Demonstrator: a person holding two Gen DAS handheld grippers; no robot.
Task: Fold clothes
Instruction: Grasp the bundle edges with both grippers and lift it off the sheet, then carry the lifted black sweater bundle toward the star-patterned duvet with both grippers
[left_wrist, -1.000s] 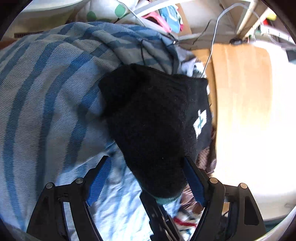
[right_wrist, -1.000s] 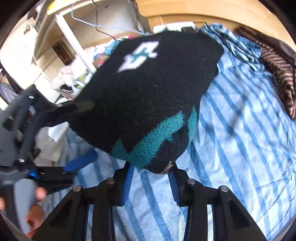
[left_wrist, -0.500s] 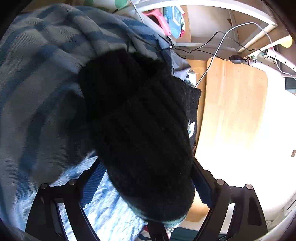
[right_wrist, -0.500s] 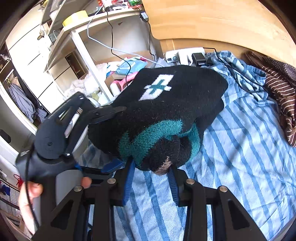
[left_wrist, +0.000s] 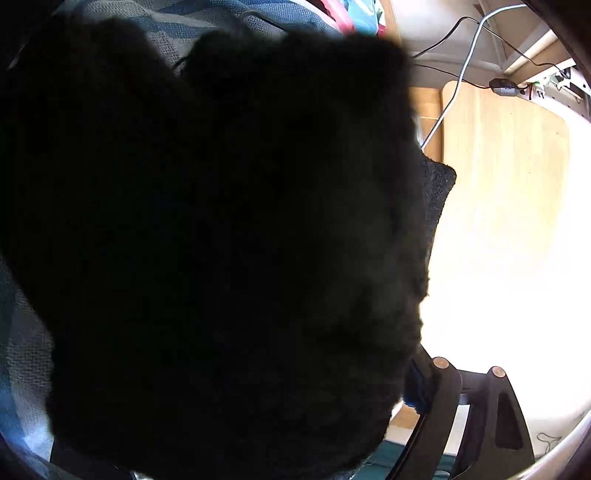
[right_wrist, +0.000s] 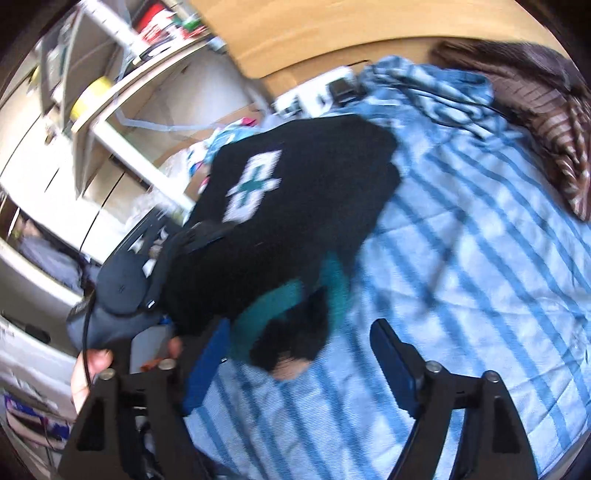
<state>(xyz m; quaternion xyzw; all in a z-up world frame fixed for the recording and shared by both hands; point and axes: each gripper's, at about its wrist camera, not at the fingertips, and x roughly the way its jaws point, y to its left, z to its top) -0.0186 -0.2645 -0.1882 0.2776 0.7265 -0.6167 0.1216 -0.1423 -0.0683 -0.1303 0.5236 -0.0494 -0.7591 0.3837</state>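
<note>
A black knitted garment (right_wrist: 295, 206) with a teal band and a white emblem hangs over the blue striped bedspread (right_wrist: 461, 258). It fills most of the left wrist view (left_wrist: 221, 240) and hides one finger there. It lies between the wide jaws of my left gripper (left_wrist: 236, 369), which are closing a little and carry it. The right wrist view shows that left gripper (right_wrist: 192, 273) at the garment's left side. My right gripper (right_wrist: 299, 328) is opening. The garment's drooping end hangs between its blue pads (right_wrist: 391, 362) without touching them.
A brown striped garment (right_wrist: 546, 110) lies at the bed's far right corner. A power strip (right_wrist: 317, 96) and cables rest near the wooden headboard (right_wrist: 332, 33). White shelves (right_wrist: 122, 140) stand to the left. A person's hand (right_wrist: 88, 373) grips the left tool. A pale wooden board (left_wrist: 498, 166) is on the right.
My right gripper's jaws have spread and let go of the garment's end. The garment has come closer to the left camera and now covers most of that view.
</note>
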